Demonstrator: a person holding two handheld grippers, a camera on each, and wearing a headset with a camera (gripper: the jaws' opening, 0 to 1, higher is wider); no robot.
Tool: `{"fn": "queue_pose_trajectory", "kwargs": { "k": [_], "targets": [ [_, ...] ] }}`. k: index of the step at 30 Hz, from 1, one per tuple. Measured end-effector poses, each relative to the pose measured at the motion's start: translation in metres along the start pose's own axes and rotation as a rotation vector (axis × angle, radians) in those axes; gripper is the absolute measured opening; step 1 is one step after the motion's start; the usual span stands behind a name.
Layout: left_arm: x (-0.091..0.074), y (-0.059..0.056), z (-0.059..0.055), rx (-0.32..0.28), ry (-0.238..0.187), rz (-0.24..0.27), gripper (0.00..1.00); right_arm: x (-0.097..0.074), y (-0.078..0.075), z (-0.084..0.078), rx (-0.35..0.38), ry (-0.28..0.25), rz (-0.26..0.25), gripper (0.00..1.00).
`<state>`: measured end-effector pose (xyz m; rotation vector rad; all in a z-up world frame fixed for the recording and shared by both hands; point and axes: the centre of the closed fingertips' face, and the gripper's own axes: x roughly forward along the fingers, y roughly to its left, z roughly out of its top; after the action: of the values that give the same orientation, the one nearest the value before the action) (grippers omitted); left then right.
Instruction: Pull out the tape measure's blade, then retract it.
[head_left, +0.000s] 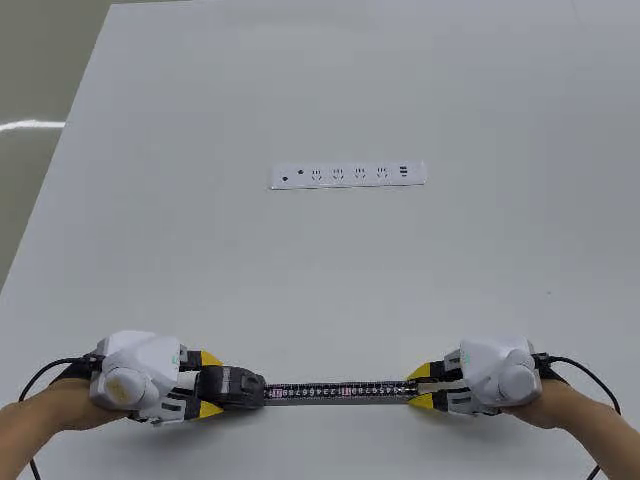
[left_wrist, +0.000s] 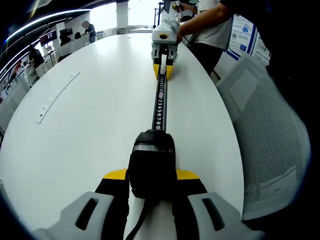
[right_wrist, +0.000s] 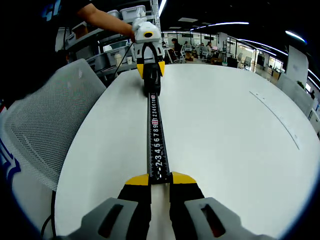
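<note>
Broad table beyond blade; power strip midway across.

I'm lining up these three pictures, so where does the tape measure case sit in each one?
Head view: tape measure case lower left, in the left gripper.
Left gripper view: tape measure case bottom centre, between the jaws.
Right gripper view: tape measure case upper centre, far end.
Shared landmark: the blade running out of it.

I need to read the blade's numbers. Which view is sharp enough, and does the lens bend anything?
Right gripper view: numbers on the blade read crisply at the near end; the table edge bows. Left gripper view: digits smaller, yet legible beyond the case. Head view: print too tiny to read; even light, no glare.
</note>
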<state>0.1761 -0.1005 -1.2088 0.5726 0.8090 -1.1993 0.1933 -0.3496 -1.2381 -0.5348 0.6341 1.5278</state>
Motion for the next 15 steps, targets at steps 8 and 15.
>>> {"fn": "queue_pose_trajectory", "kwargs": {
  "k": [8,15],
  "targets": [
    [0.0,-0.001,0.0,0.002,0.002,-0.004,0.29,-0.006,0.0,-0.007,0.004,0.01,-0.005,0.11],
    [0.0,-0.001,0.001,0.002,0.004,-0.006,0.29,-0.01,-0.001,-0.013,0.012,0.02,-0.01,0.11]
  ]
}}
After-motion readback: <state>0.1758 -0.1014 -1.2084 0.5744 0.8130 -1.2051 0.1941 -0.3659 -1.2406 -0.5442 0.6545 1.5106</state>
